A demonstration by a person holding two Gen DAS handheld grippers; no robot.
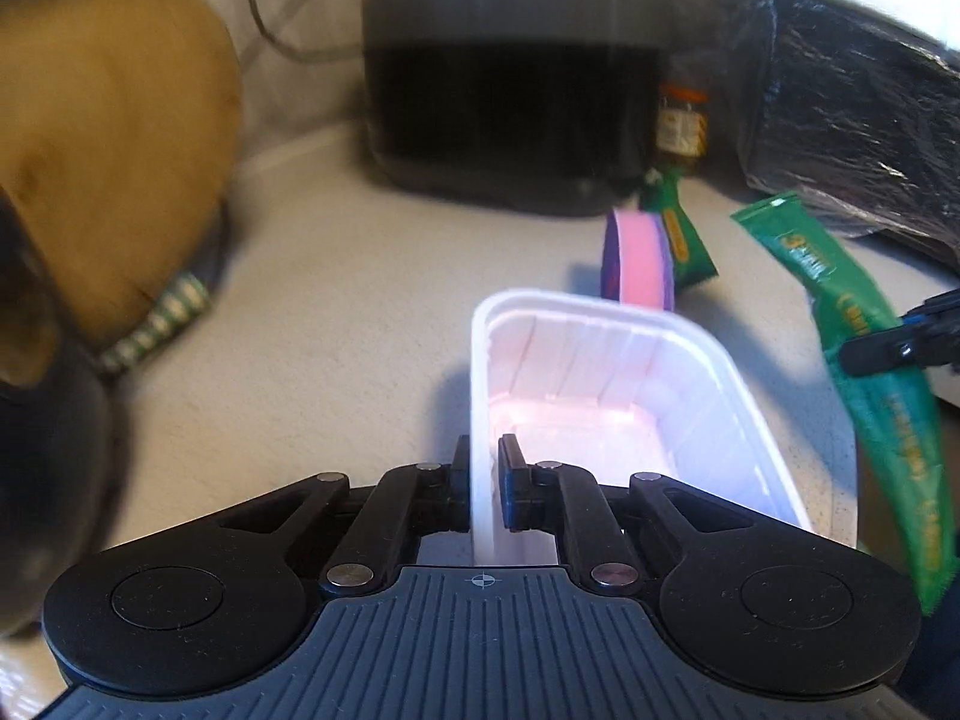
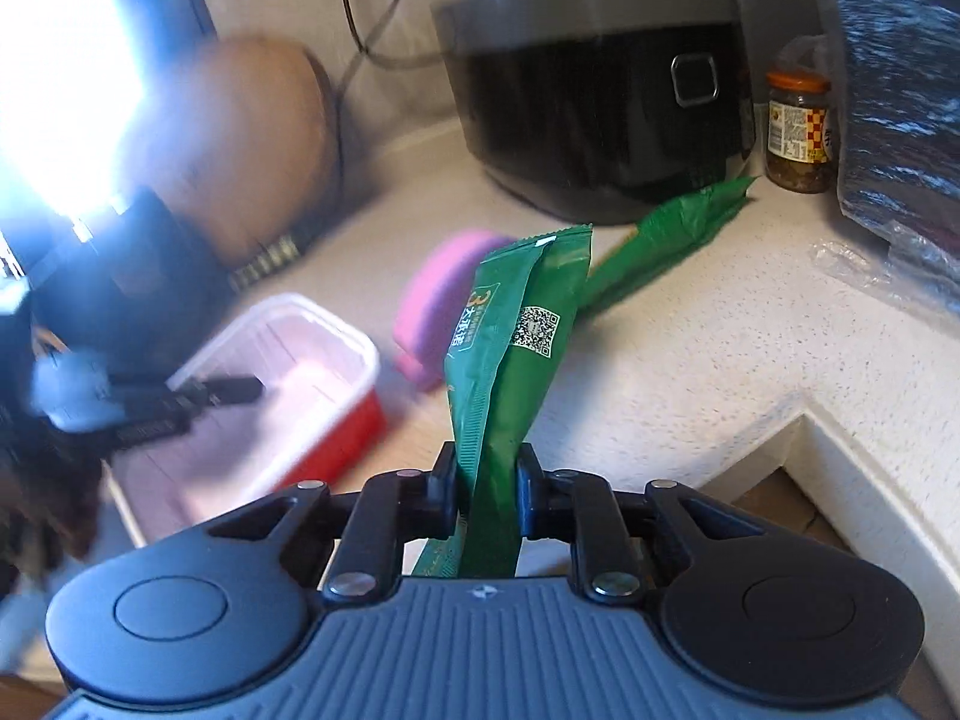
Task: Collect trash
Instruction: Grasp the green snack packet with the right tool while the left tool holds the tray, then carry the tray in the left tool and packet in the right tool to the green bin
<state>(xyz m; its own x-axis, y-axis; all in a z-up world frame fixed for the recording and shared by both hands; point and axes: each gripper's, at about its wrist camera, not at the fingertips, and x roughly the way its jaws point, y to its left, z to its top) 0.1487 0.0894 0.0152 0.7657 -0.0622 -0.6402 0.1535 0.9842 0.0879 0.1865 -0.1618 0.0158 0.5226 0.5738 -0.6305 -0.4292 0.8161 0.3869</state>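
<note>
Left gripper [image 1: 485, 480] pinches thin plastic tub [image 1: 606, 396] wall; right gripper [image 2: 485, 483] clamps crinkled green wrapper [image 2: 516, 348]

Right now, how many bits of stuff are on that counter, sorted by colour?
Green wrappers: 2, one held, one lying by the cooker
Pink and purple sponge: 1
White-lined red tub: 1
Orange-lidded jar: 1
Black cooker: 1
Tan board: 1
Total: 7

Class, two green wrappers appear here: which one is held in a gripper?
The green wrapper with the QR code, clamped upright in the right gripper. The other green wrapper lies on the counter near the black cooker.
</note>
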